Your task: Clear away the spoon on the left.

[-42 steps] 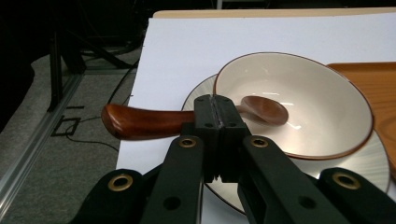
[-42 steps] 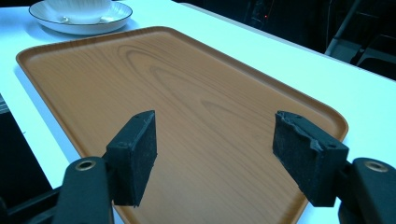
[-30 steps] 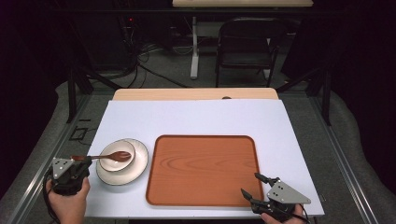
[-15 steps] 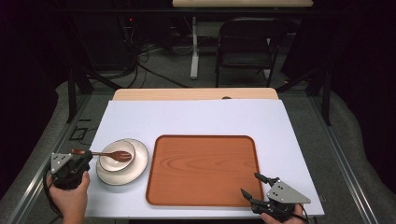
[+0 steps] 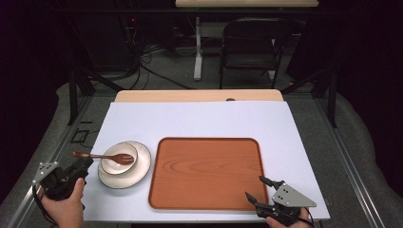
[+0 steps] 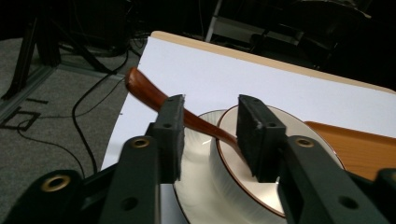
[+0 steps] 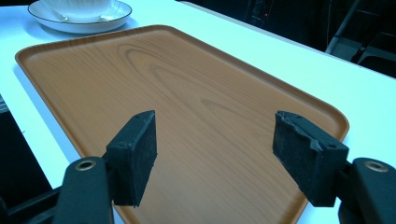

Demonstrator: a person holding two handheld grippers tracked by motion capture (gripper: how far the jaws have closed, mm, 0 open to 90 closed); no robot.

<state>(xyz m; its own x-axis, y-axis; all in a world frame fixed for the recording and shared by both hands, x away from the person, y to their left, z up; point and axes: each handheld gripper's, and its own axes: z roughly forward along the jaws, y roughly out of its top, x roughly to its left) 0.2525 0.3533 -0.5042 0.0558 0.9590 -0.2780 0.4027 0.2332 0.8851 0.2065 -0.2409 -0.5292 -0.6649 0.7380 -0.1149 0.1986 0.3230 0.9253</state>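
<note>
one spoon (image 5: 105, 156), one bowl (image 5: 113, 166), one plate (image 5: 138, 172), one tray (image 5: 205, 172)

Bare tray (image 5: 206, 173) offers free room; bowl (image 5: 119, 159) and spoon (image 5: 102, 156) crowd its left.

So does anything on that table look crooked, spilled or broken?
Nothing is spilled or broken. The one oddity: the brown wooden spoon lies across the small white bowl on its white plate, its handle jutting past the rim. The wooden tray sits square.
</note>
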